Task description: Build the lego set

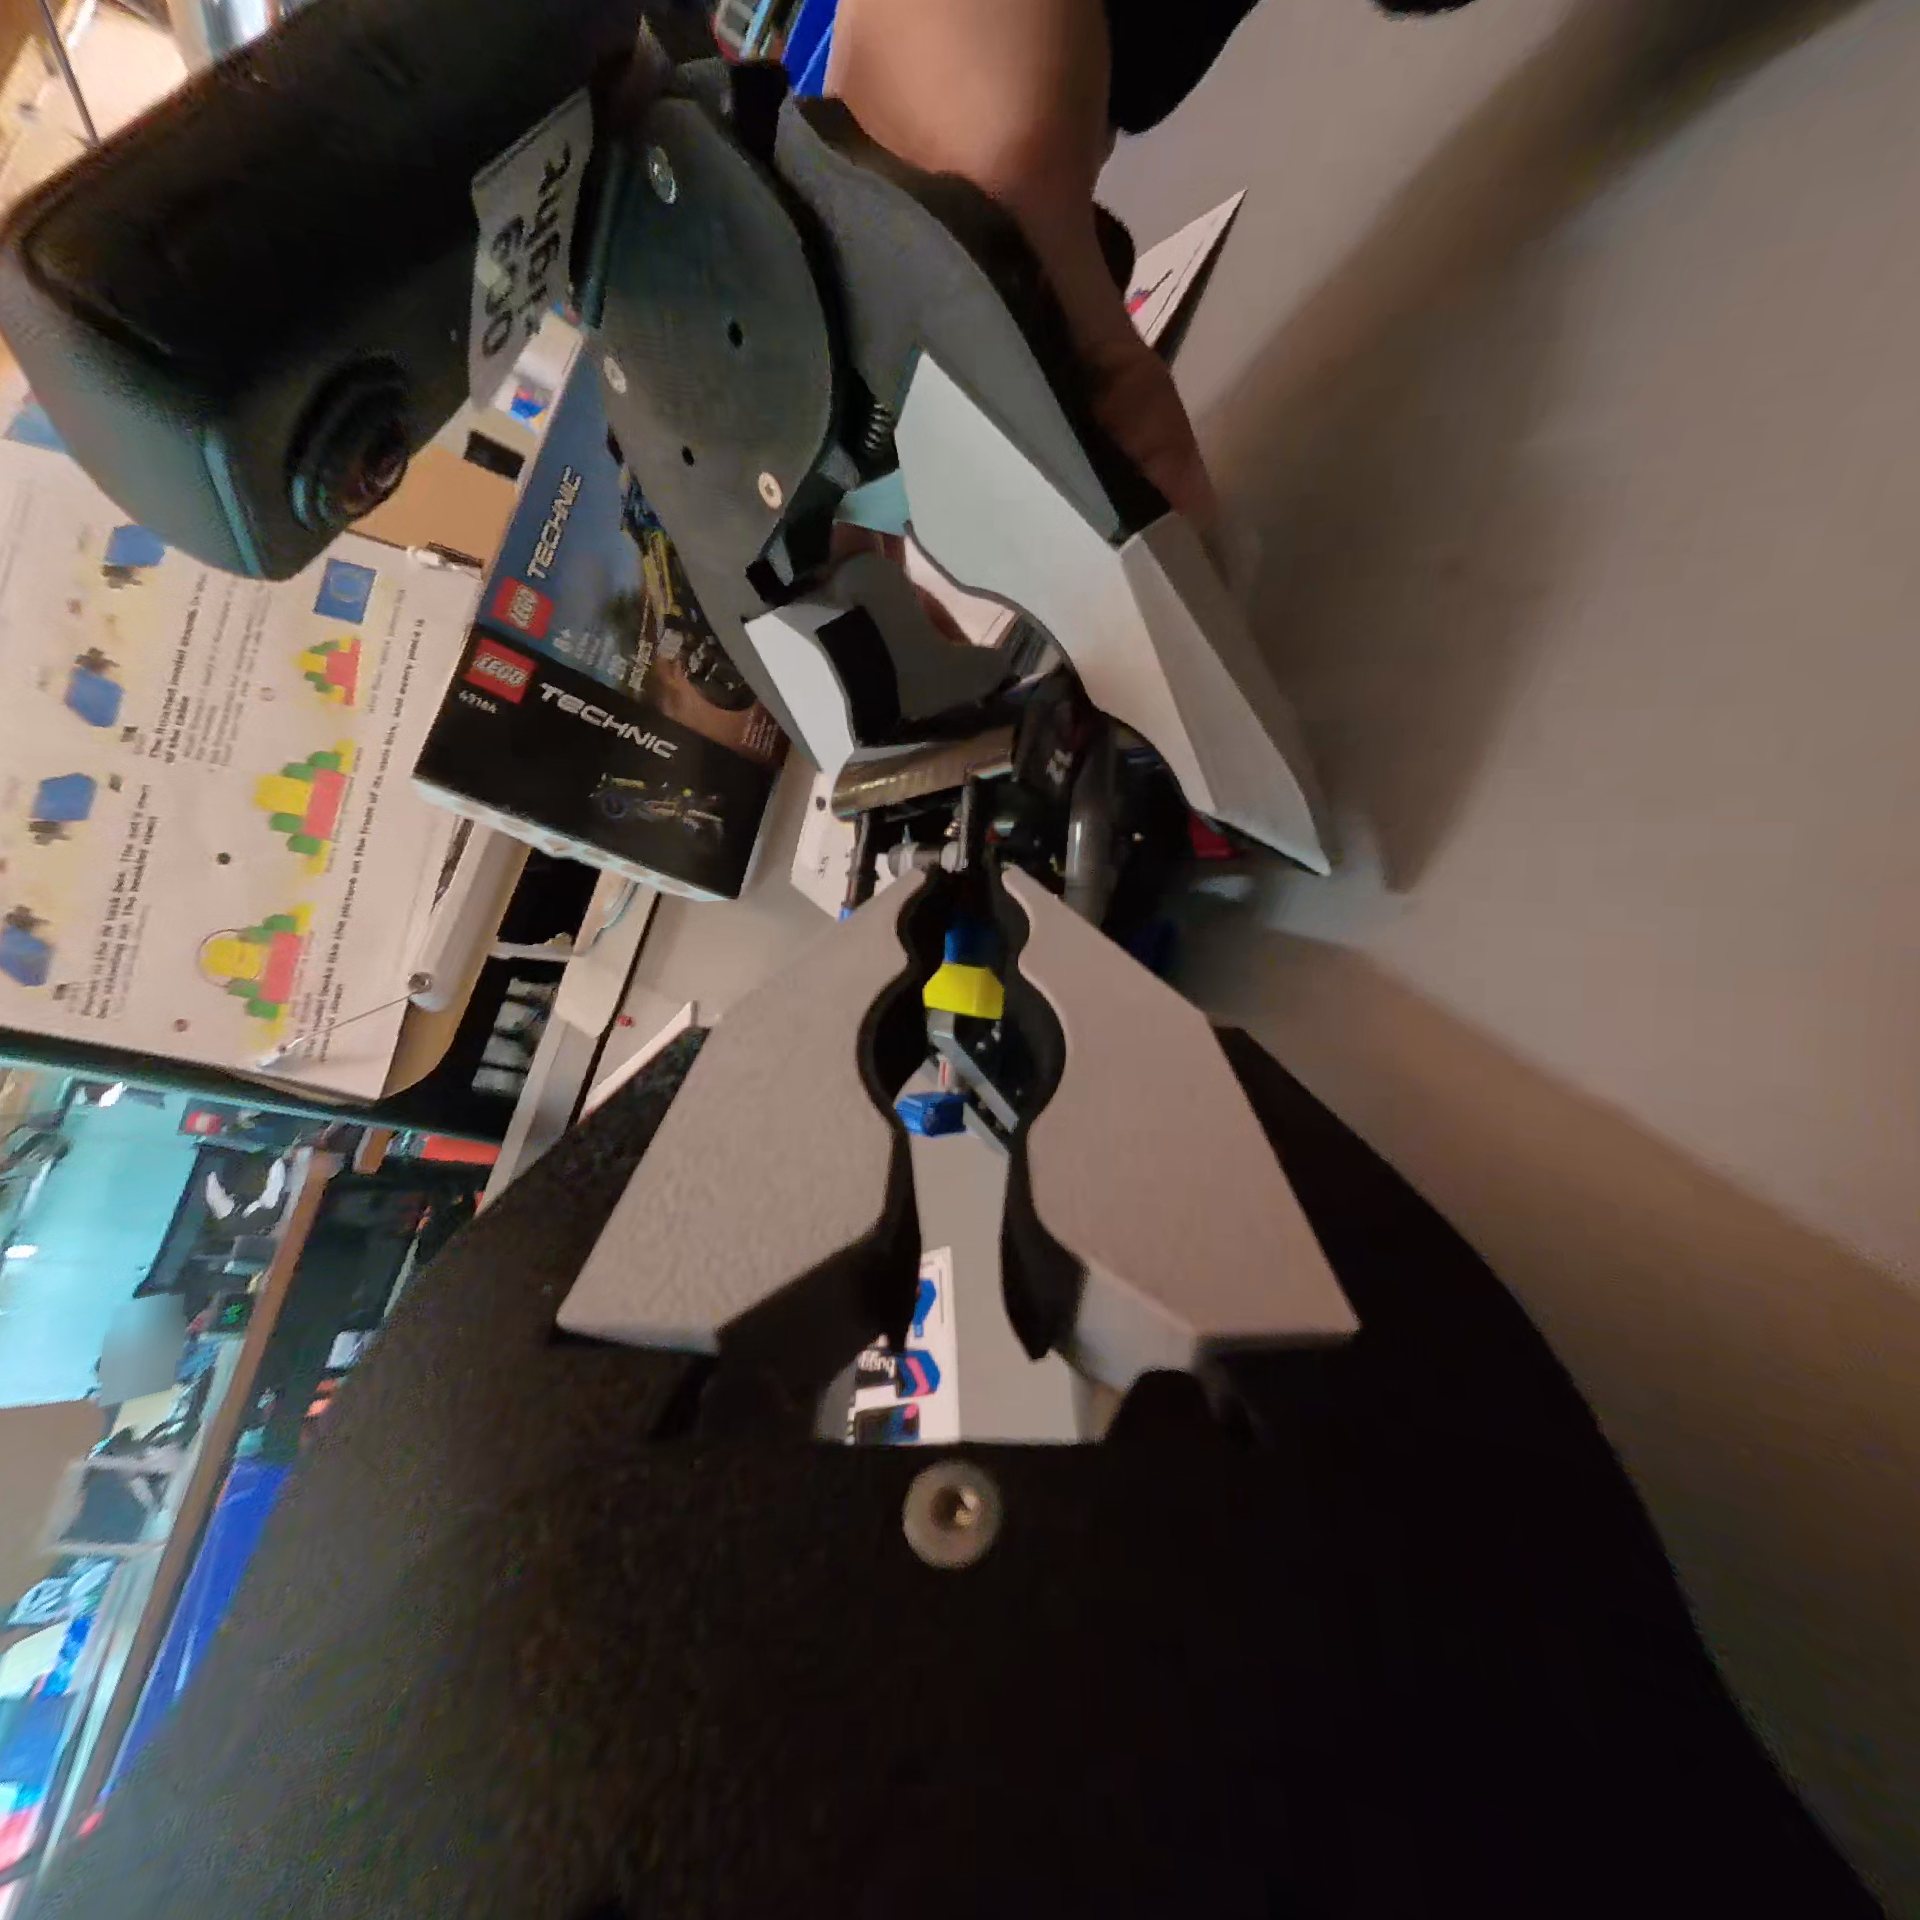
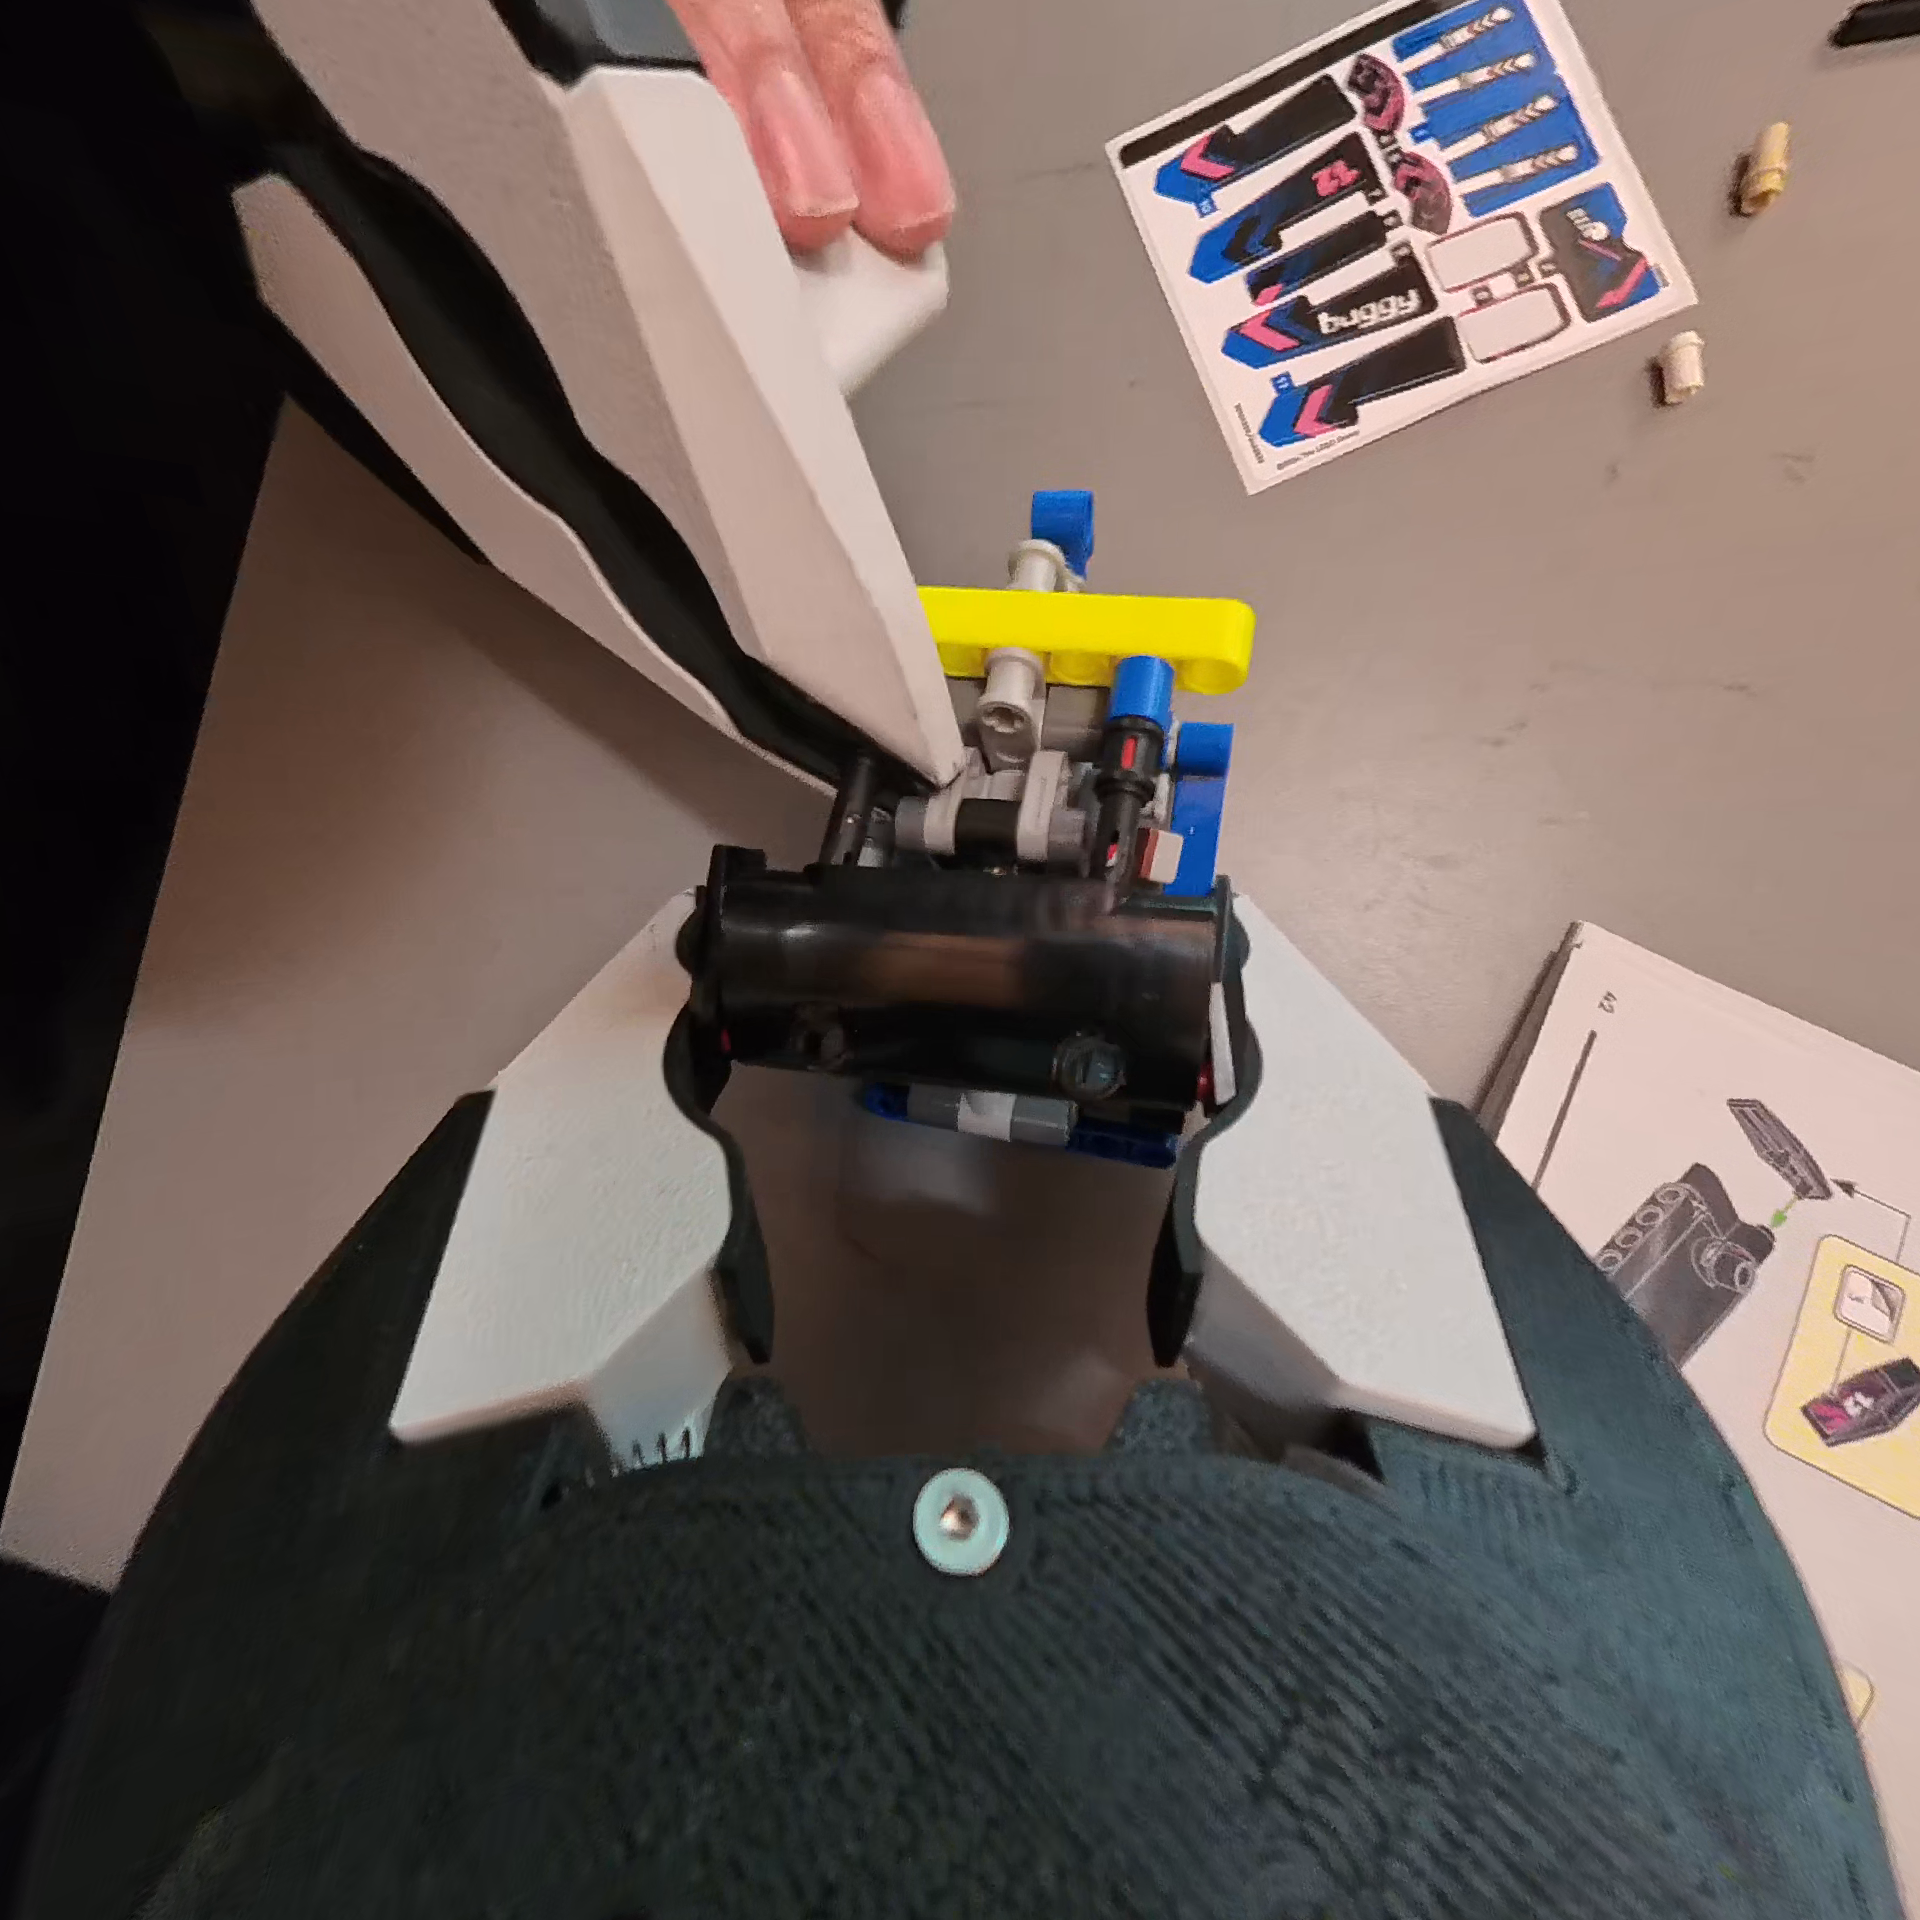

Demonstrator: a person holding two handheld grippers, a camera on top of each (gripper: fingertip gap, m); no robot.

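The right gripper (image 2: pixel 961 987) grips a partly built toy brick model (image 2: pixel 1039 810) by its black cylindrical block (image 2: pixel 956 982), with both pads pressed against the block's two ends, and holds the model above the grey table (image 2: pixel 1558 675). A yellow beam (image 2: pixel 1091 623), blue pins, grey connectors and thin black axles stick out of the model on the side away from the camera. The left gripper (image 1: pixel 961 883) comes in from the upper left of the right wrist view with its fingertips nearly together, nipped on a thin black axle (image 2: pixel 857 800) at the model's left side; whether the pads truly press on it is hard to tell. In the left wrist view the yellow and blue parts show through the gap behind its fingers, and the right gripper and the person's hand (image 1: pixel 1039 208) on it lie beyond. On the table to the right lie a sticker sheet (image 2: pixel 1392 239), two small tan pegs (image 2: pixel 1678 364) and an open instruction booklet (image 2: pixel 1714 1195). A black toy set box (image 1: pixel 613 727) and a printed sheet of block pictures (image 1: pixel 208 779) stand behind
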